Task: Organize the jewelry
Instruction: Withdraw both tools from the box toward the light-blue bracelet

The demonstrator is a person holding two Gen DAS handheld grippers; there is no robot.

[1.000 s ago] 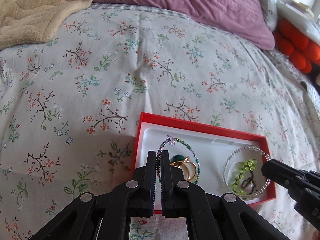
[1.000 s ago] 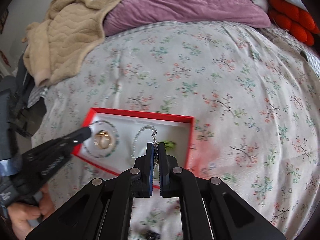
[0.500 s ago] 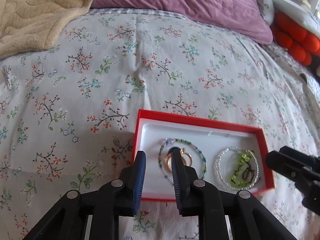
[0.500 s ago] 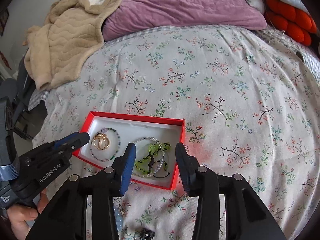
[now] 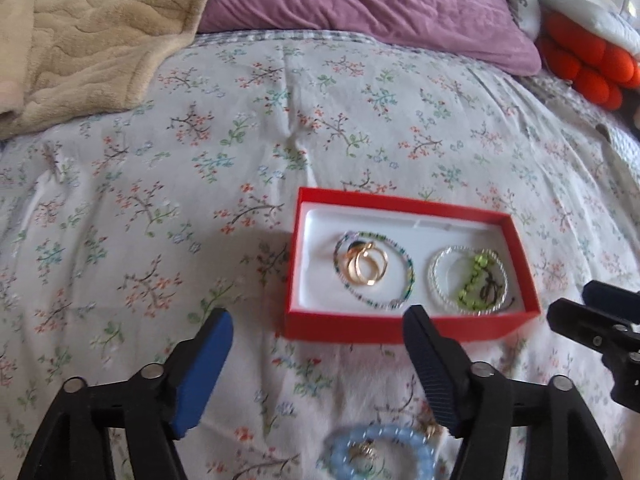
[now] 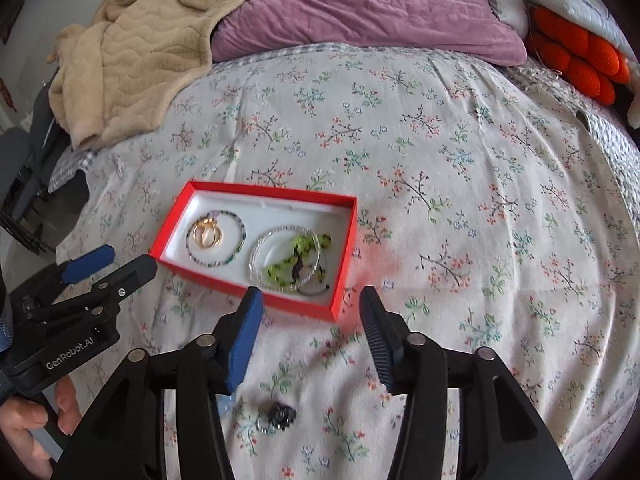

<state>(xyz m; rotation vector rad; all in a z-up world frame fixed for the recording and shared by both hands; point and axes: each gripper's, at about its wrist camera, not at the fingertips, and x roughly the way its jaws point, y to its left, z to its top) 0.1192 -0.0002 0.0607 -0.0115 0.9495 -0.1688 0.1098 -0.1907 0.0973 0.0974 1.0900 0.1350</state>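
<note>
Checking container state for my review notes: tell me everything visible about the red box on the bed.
The red box is a shallow, lidless rectangular tray, cardboard-looking, with a white moulded lining. It lies flat on the floral bedspread. Inside, on one side, gold rings sit within a multicoloured beaded bracelet; on the other, a clear beaded bracelet encircles green beads on a dark cord. Neither gripper touches it.

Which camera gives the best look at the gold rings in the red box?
Left wrist: the gold rings sit near centre, large and unobstructed. Right wrist shows them smaller, off to the left.
</note>
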